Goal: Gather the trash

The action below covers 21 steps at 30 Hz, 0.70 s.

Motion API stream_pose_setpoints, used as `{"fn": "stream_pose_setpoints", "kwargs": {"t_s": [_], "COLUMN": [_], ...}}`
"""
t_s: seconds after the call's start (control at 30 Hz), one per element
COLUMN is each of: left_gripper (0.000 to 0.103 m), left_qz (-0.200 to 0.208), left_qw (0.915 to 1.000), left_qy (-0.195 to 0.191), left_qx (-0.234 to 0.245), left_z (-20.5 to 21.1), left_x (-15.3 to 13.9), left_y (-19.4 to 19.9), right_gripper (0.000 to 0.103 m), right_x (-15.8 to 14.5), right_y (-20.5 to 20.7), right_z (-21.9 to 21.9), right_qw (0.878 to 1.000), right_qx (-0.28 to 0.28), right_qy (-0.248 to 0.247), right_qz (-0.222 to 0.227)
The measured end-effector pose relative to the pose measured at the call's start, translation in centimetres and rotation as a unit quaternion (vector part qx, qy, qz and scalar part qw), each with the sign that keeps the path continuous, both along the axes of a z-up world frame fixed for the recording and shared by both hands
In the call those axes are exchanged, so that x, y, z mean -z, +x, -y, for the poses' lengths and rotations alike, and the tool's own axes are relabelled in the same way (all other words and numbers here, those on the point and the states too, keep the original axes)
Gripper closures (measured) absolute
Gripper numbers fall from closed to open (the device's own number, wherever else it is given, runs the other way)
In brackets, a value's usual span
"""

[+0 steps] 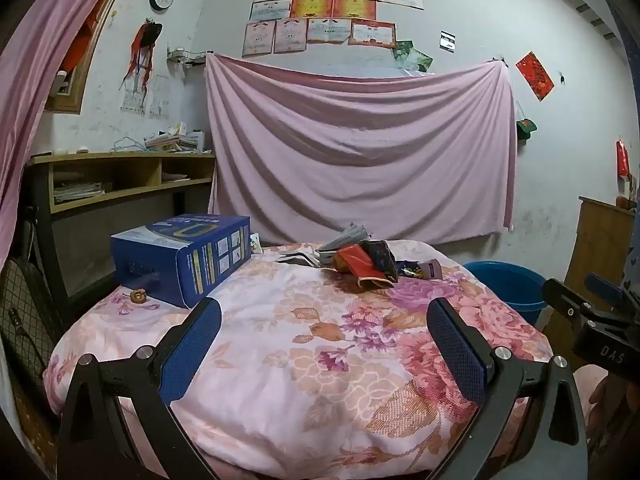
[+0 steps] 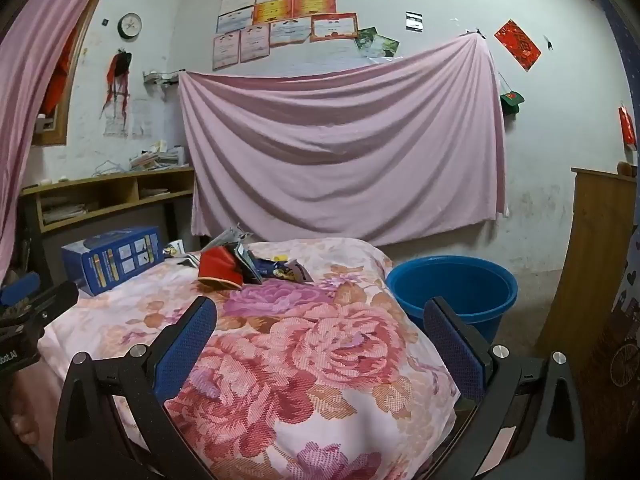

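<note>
In the left wrist view, the left gripper (image 1: 324,334) hangs with its jaws spread wide and nothing between them, over the near part of the floral quilt (image 1: 280,360); the pile of wrappers (image 1: 362,260) lies ahead of the fingers and a little to their right, at the far end of the quilt, with the blue box (image 1: 184,258) to the pile's left and the blue bucket (image 1: 506,284) to the pile's right, off the quilt's edge. In the right wrist view, the right gripper (image 2: 320,334) is likewise wide open and empty, and the pile of wrappers (image 2: 240,266) sits ahead and to the left of its fingers, with the blue bucket (image 2: 454,292) to the pile's right, close by the right-hand finger. The heap runs roughly side to side across the quilt. Both grippers seem about equally far from the pile, though the right one is plainly the nearer to the bucket, so it looks better placed to carry wrappers across
</note>
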State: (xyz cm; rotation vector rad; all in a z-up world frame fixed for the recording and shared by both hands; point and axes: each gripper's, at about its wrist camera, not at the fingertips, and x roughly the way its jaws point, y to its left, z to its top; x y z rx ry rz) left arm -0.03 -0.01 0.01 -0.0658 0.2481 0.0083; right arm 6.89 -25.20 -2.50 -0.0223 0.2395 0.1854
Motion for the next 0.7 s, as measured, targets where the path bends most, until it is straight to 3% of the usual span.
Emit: {"fn": "stream_pose_setpoints", "kwargs": {"t_s": [0.7], "left_gripper": [0.002], "left_qz": [-0.004], "left_qw": [1.0000], "left_qy": [-0.001], "left_qx": [0.001], "left_z": [0.02], "left_x": [0.03], "left_y": [0.09], "right_gripper": [0.000], "right_x": [0.04], "right_y": [0.01], "right_z": [-0.01], "right_qw": [1.000], "right_qx": [0.000], "right_qy": [0.003], "right_qz": [-0.001]}}
